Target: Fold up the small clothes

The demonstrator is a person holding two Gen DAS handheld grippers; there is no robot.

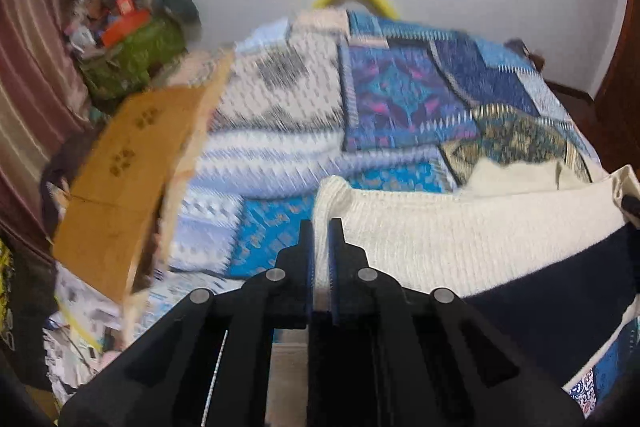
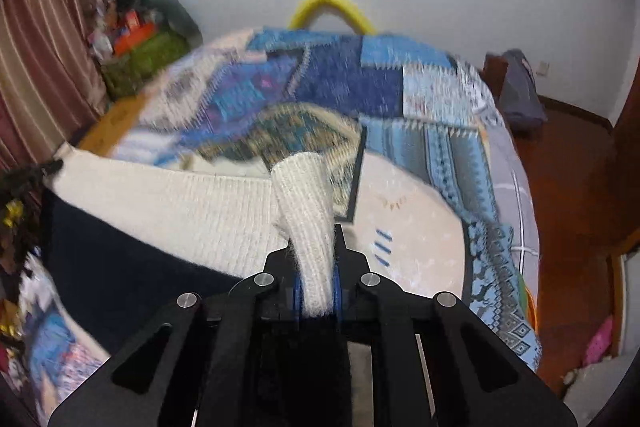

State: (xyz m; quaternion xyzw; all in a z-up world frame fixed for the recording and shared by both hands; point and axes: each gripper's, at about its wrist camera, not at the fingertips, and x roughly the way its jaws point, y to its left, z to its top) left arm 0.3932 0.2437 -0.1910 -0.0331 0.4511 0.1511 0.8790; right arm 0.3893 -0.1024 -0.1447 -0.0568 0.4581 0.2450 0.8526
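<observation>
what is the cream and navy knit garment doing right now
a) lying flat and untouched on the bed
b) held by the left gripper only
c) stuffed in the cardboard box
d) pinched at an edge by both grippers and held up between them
d: the left gripper and the right gripper each clamp a bunched cream edge of the knit garment, which spans between them above the patchwork bedspread.
</observation>
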